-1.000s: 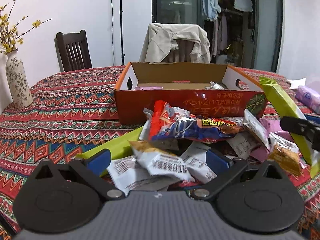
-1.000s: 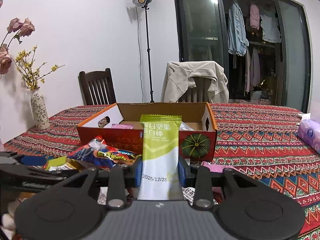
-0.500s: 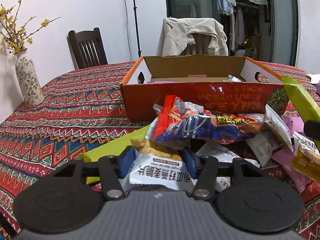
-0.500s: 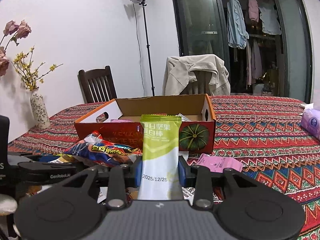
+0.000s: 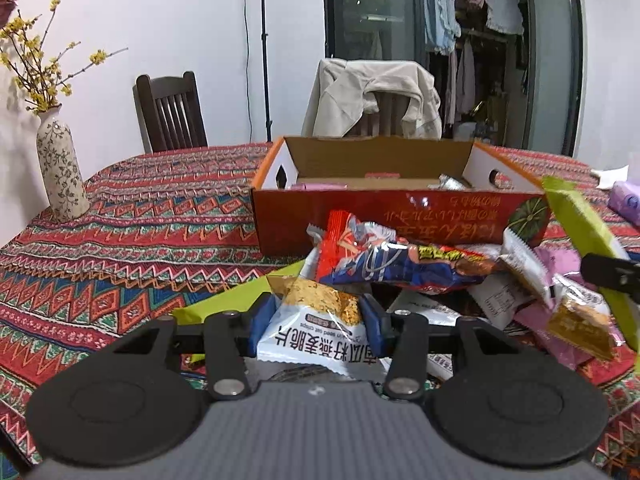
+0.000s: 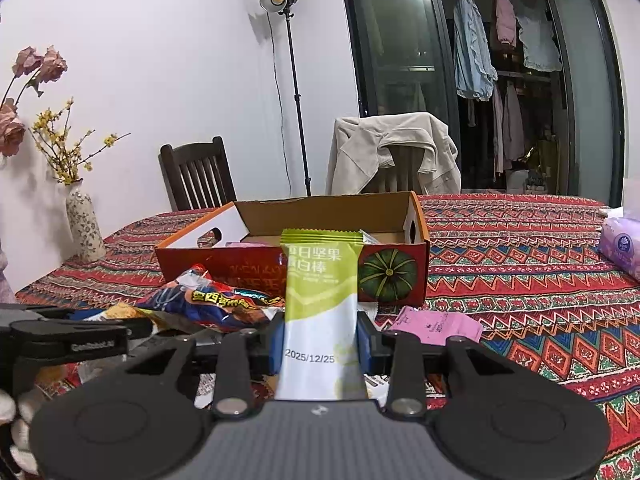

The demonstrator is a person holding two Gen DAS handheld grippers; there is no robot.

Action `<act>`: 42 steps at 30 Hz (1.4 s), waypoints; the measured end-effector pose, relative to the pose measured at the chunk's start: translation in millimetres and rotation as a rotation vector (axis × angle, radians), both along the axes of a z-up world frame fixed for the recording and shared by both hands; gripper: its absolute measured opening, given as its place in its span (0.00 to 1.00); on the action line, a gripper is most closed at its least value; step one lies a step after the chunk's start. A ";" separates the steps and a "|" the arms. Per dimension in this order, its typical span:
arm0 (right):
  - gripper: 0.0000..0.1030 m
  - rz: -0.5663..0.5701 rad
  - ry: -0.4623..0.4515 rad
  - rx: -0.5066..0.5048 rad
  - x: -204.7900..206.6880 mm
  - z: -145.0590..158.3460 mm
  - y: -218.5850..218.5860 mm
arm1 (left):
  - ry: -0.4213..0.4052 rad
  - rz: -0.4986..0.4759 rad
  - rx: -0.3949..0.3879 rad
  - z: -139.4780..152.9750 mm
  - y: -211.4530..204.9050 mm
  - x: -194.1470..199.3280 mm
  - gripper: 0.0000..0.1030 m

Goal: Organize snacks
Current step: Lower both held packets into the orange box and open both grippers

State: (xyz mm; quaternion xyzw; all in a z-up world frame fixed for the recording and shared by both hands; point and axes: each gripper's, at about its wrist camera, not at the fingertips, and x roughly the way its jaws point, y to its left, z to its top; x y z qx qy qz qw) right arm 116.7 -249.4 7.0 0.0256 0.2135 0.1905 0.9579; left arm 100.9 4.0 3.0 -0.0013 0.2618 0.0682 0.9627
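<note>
A: So where are we in the tidying?

B: Both hands are loaded. The left gripper has its jaws closing on a white oat-crisp packet, and the blue pads already press its sides at the near edge of the snack pile. The right gripper grips a green nut bar that stands upright between its pads.

A: And the next move?

B: I'd say carry each to the open cardboard box, which sits at twelve o'clock from both grippers, just beyond the pile. A few packets already lie inside, with plenty of floor left.

A: Anything in the way?

B: The box's front wall is the edge to clear, so each packet needs lifting over it. The long red-and-blue bag lies between the left gripper and the box. The two grippers are close side by side, so one at a time seems wiser. The surface at three o'clock is open.
</note>
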 end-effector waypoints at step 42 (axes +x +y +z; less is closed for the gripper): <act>0.33 -0.083 -0.084 -0.060 170.1 85.2 49.1 | -0.157 0.005 -0.126 96.8 10.7 174.1 0.46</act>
